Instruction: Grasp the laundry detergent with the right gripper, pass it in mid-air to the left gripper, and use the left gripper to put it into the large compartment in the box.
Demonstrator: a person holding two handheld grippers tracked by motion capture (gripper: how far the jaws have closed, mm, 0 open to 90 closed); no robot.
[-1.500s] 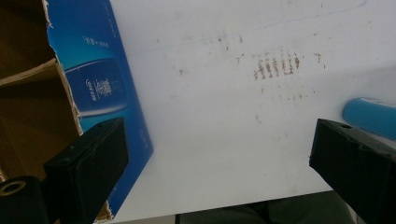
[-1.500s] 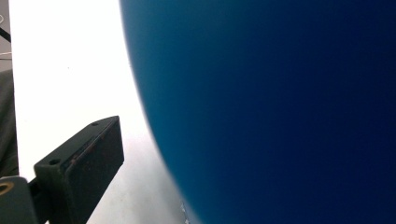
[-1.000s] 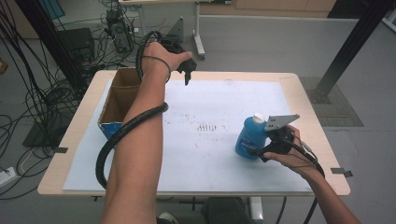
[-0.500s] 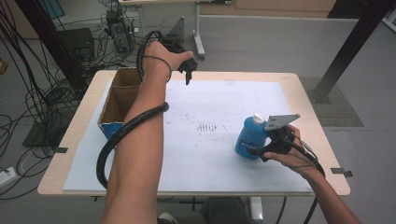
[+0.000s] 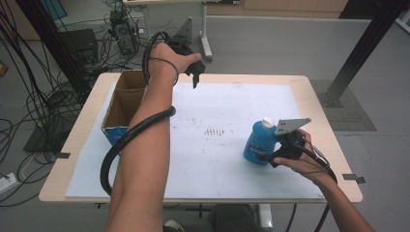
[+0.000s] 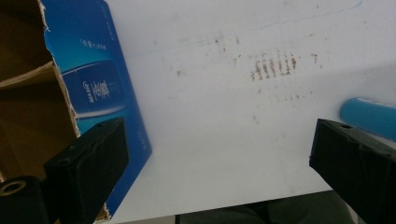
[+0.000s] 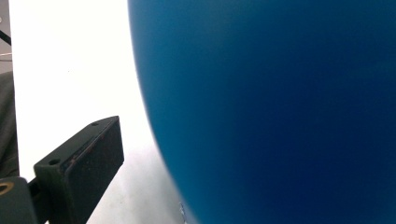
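Jaws first: the left gripper point(image 5: 195, 77) has its two black jaws spread wide with nothing between them, you can see white sheet between them in the left gripper view. The right gripper point(image 5: 273, 155) is right up against the blue bottle point(image 5: 258, 141), but I honestly can't tell whether it's clamped yet. In the right gripper view one jaw stands a little off the bottle's side with a sliver of white showing between, and the other jaw is out of sight.

The bottle stands upright with its white cap point(image 5: 267, 122) on, toward the right edge of the tabletop point(image 5: 333, 145), nearer the front right corner than the back one. The cardboard box point(image 5: 126, 103) with the blue printed side sits open at the left edge, well apart from the bottle. The left gripper hovers up near the back edge, just beside the box.

What I'd worry about: the gripper comes in low on a rounded, slick-looking body. If the jaws close off-centre, the bottle could squirt out sideways or tip toward the middle of the table. And if it gets lifted on a weak pinch, it might swing cap-down and slip on the way to the box. That box wall looks tall enough to clip the bottle's bottom too.
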